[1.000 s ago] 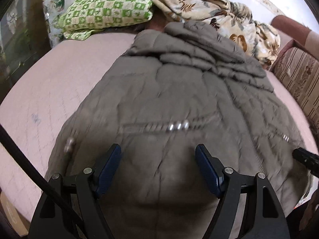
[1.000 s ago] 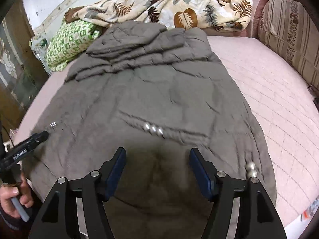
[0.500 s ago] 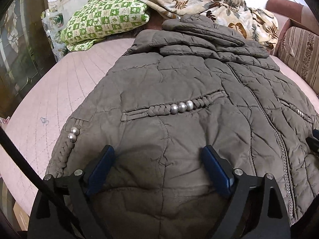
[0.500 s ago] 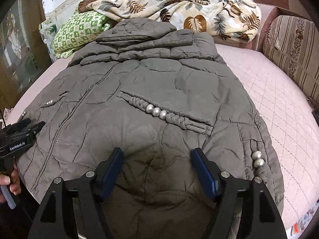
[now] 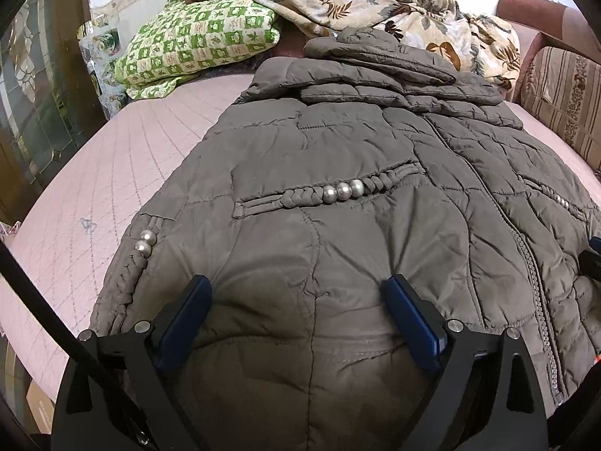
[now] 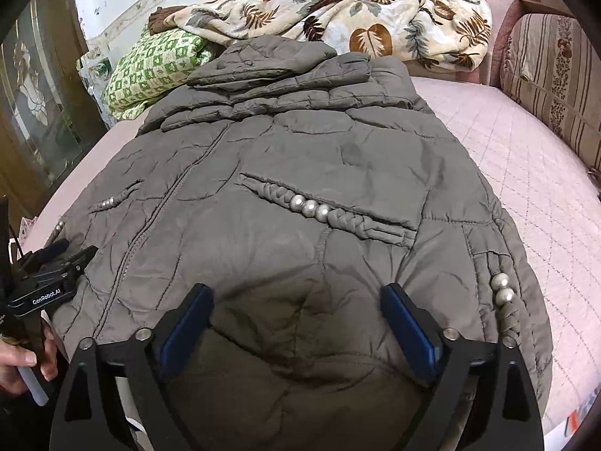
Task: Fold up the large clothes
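The big grey coat (image 5: 338,195) lies flat on the pink bed (image 5: 112,173), front side up, its hood near the green pillow (image 5: 199,45). The left gripper (image 5: 296,308) and the right gripper (image 6: 296,312) hang over the coat's bottom edge. Both are opening wide and hold nothing. The folding looks like it is just starting. Next, each gripper should probably pinch the bottom edge and lift it toward the hood.
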Tool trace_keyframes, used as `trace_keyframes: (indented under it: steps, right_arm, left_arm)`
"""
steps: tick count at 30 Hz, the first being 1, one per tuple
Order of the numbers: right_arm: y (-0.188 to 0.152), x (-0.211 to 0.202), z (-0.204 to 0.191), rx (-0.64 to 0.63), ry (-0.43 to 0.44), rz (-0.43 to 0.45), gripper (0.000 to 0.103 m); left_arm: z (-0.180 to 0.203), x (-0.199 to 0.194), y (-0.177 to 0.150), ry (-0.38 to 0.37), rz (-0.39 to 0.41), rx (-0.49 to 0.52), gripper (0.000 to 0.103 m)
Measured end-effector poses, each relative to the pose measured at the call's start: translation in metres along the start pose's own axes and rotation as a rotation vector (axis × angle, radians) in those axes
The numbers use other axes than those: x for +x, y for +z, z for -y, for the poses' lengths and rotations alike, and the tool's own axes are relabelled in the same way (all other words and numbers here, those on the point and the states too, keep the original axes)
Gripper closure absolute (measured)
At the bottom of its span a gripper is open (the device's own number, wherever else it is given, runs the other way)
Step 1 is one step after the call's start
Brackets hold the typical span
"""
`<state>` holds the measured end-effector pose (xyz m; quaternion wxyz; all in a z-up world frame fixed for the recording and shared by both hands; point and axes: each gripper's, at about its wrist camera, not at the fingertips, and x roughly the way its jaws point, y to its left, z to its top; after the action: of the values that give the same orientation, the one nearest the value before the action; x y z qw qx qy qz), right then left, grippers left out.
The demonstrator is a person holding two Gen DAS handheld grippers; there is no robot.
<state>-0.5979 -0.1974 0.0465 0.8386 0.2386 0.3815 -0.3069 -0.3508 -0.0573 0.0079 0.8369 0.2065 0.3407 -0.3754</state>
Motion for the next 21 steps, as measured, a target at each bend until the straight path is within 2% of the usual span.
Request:
trace_keyframes:
  steps: [1, 6, 11, 21]
  right_arm:
    - [-0.001, -0.001, -0.002, -0.007, 0.002, 0.005, 0.001]
    - [-0.004, 0.002, -0.012, -0.045, -0.039, -0.005, 0.001]
    - [-0.006, 0.004, -0.009, -0.031, -0.03, 0.009, 0.001]
    - [-0.014, 0.0, -0.008, -0.081, -0.003, 0.061, 0.001]
  left_arm:
    - [0.0, 0.0, -0.001, 0.003, 0.004, 0.002, 0.009]
    - [0.001, -0.001, -0.003, 0.008, 0.017, 0.007, 0.009]
    - [0.001, -0.002, -0.004, 0.009, 0.031, 0.012, 0.009]
    - [0.002, -0.002, -0.004, 0.018, 0.041, 0.009, 0.008]
